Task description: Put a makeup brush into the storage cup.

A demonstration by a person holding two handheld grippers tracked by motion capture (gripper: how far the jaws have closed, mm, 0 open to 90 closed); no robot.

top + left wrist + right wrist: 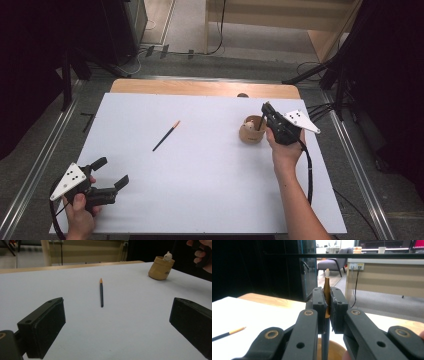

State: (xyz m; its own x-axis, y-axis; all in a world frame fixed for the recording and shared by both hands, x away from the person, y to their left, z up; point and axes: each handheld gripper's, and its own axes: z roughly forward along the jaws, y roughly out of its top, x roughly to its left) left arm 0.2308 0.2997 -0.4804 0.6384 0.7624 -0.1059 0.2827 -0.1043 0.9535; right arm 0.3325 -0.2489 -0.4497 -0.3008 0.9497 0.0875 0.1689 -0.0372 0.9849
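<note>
Presently, the right gripper point(263, 114) has its jaws pinched on a pencil point(327, 293), held upright with its orange end up and its dark shaft running down into the wooden cup point(251, 130) directly below. The cup stands toward the far right of the white surface point(210, 175). A second pencil point(166, 136) lies flat near the middle of the far half. The left gripper point(111, 172) sits at the near left corner, jaws spread with nothing between them.
</note>
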